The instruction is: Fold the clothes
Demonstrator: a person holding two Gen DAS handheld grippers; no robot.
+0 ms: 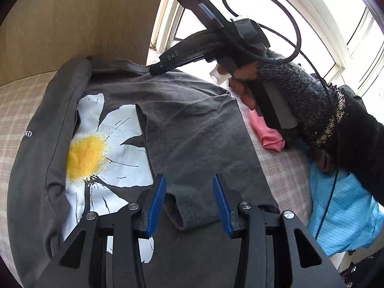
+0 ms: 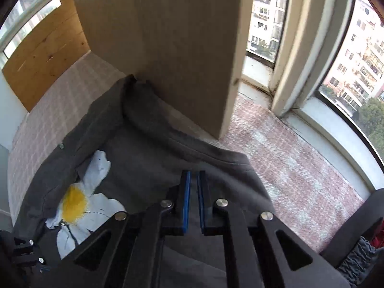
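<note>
- Your left gripper [image 1: 189, 201] sits at 6 o'clock in the left wrist view, its blue pads [image 1: 157, 204] spread wide apart with nothing between them; the folded-over sleeve [image 1: 184, 206] of the grey T-shirt lies beneath the gap.
- The grey T-shirt [image 1: 192, 124] is spread on the checked bed cover [image 1: 276, 168], its daisy print [image 1: 96, 153] toward 9 o'clock and its right side folded in over the print.
- Your right gripper [image 2: 194, 199] shows at 6 o'clock in the right wrist view, pads nearly together with only a narrow slit between them; you cannot tell whether any cloth is pinched there. It hangs over the shirt's grey fabric.
- In the left view that same gripper reaches in from 2 o'clock, held by your gloved hand [image 1: 276, 76], tips near the shirt's collar edge at 12 o'clock.
- A pink cloth [image 1: 268, 134] and a blue garment [image 1: 343, 206] lie at 3 to 4 o'clock, beside the shirt.
- A wooden panel [image 2: 168, 48] stands at 12 o'clock, touching the shirt's far edge.
</note>
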